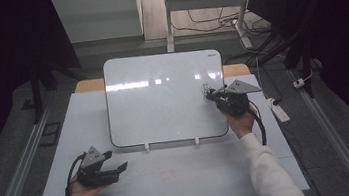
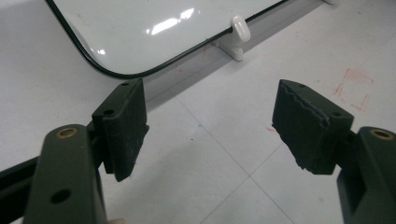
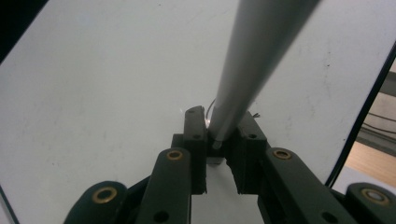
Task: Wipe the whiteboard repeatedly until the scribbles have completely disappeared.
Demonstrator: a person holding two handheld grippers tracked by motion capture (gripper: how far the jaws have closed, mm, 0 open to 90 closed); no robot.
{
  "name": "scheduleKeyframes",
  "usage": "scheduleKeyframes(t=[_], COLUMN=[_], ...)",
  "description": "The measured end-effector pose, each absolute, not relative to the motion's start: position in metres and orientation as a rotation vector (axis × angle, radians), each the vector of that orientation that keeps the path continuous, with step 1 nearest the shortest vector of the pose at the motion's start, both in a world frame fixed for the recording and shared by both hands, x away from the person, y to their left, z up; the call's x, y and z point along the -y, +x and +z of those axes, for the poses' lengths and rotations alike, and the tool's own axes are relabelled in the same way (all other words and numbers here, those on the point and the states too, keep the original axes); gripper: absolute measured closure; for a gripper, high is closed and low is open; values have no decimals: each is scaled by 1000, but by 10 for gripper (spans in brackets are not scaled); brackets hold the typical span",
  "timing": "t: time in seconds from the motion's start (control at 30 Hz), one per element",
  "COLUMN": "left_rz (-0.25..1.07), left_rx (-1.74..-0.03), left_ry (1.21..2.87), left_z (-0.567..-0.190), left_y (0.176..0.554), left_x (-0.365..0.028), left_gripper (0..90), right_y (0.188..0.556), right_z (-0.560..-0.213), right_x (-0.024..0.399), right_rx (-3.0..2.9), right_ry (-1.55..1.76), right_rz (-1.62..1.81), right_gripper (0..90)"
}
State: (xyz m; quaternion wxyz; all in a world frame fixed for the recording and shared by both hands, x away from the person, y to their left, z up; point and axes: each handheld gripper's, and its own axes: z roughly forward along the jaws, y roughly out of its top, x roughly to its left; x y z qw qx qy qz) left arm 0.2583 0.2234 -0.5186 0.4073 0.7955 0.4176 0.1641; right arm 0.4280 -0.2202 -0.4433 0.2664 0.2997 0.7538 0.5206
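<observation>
A white whiteboard [image 1: 162, 99] stands propped on the pale table [image 1: 172, 179], leaning away from me. My right gripper [image 1: 214, 95] is up against the board's right part, shut on a grey marker [image 3: 247, 60] that runs between its jaws with the tip toward the board [image 3: 102, 93]. Small dark pen marks [image 1: 205, 89] sit on the board just by the tip. My left gripper [image 1: 119, 168] rests low on the table at the front left, open, with nothing between its jaws. In the left gripper view, this gripper [image 2: 210, 130] points at the board's lower corner [image 2: 154, 32].
Two white clips [image 1: 146, 145] [image 1: 196, 139] hold the board's bottom edge; one clip [image 2: 239, 30] is near the left gripper. Faint red marks [image 2: 355, 86] are on the table. A white power strip [image 1: 279, 110] and cables lie on the floor at the right.
</observation>
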Motion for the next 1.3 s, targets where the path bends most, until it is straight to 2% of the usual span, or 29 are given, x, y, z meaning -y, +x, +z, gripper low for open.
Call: scheduleKeyframes(t=[0.13, 0.37, 0.43, 0.53, 0.73, 0.93, 1.13, 1.3], left_rz=[410, 416, 413, 411, 419, 415, 421, 418], left_rx=[-1060, -1052, -1058, -1060, -1052, -1061, -1054, -1060], left_ry=[2000, 1998, 1996, 2003, 1998, 2000, 1995, 1998], left_z=[-519, -518, -519, -520, -517, -519, -517, -519], left_y=[260, 258, 259, 260, 257, 260, 257, 260], left_x=[-225, -224, -225, -225, -224, -225, -224, -225], left_gripper=[272, 272, 272, 272, 272, 272, 271, 272], right_y=[416, 436, 422, 417, 445, 425, 450, 430], right_z=[-451, -437, -448, -451, -431, -447, -428, -441], right_x=[201, 223, 205, 201, 228, 202, 232, 203], right_rx=[-2146, -2006, -2157, -2175, -1961, -2123, -1940, -2083], right_ry=[659, 834, 709, 654, 853, 679, 882, 688], right_rz=[1332, 1426, 1380, 1335, 1459, 1392, 1475, 1361], right_gripper=[778, 778, 778, 778, 778, 779, 779, 778])
